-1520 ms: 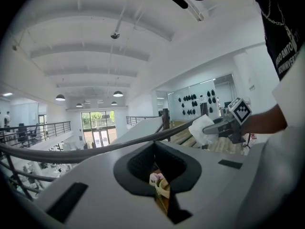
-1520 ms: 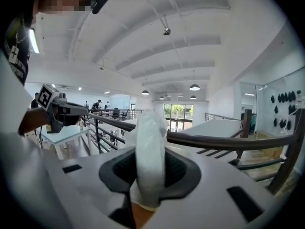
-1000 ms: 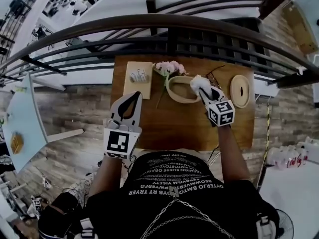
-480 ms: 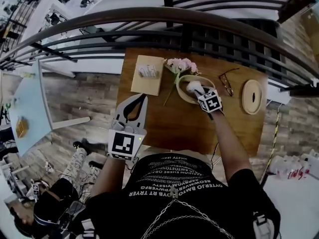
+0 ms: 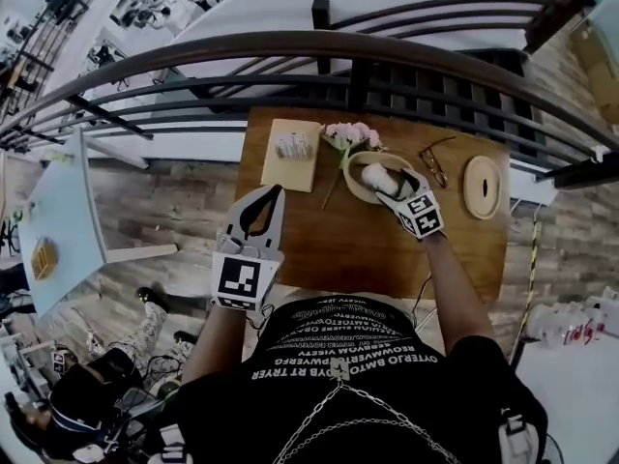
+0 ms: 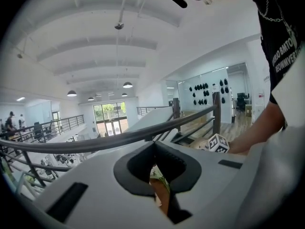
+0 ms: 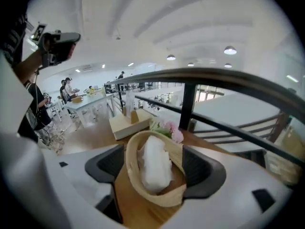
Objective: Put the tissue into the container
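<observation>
A white tissue (image 7: 155, 165) lies inside the light wooden container (image 7: 167, 200), an oval bowl on the brown table (image 5: 368, 249). My right gripper (image 7: 156, 168) hovers over it with the jaws opening wide on either side of the bowl, and no pad touches the tissue. In the head view the tissue (image 5: 376, 176) rests in the container (image 5: 360, 188) just beyond the right gripper (image 5: 393, 189). My left gripper (image 5: 275, 193) hangs over the table's front left corner, shut and empty; its tips (image 6: 155, 146) meet.
A tissue box (image 5: 291, 153) stands at the table's back left, pink flowers (image 5: 350, 134) beside the container. Glasses (image 5: 432, 160) and a round wooden lid (image 5: 482, 187) lie to the right. A dark railing (image 5: 319, 51) runs behind the table.
The right gripper carried the tissue down into the container, let it go as its jaws spread, and drew back slightly. The left gripper stayed where it was.
</observation>
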The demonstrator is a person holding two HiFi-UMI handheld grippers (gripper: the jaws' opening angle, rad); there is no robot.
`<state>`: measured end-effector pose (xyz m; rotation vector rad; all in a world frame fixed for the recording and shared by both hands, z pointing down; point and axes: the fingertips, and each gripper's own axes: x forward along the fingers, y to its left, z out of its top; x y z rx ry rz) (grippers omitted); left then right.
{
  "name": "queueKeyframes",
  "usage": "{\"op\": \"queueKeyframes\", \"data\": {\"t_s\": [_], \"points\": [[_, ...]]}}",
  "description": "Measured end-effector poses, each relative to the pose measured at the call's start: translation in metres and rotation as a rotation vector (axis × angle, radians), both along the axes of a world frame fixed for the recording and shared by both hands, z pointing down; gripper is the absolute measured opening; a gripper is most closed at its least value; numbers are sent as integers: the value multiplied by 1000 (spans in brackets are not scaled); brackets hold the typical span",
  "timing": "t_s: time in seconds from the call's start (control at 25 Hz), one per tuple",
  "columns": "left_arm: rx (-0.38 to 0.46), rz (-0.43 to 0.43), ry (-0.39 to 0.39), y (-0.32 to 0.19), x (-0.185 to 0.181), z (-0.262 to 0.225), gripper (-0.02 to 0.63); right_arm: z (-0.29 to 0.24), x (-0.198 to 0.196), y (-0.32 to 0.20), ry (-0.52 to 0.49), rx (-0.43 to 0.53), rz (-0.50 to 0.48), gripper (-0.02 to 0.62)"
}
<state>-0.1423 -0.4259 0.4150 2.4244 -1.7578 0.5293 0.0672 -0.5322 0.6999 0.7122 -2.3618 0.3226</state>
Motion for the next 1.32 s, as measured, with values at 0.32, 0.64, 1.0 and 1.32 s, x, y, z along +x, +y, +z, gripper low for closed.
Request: {"op": "queueKeyframes", "data": {"t_s": [0.32,0.64,1.0,1.32], "points": [[76,58,31,16,3,-24,25,-215,88,56,-145,471,364,14],[154,150,73,40,26,-45,25,-305,88,132,-218,571,423,14],[152,221,107,66,39,-42,25,-301,89,167,-190,547,465,14],[150,189,98,69,33,-33,25,-296,85,162,-185,540,444,14]]}}
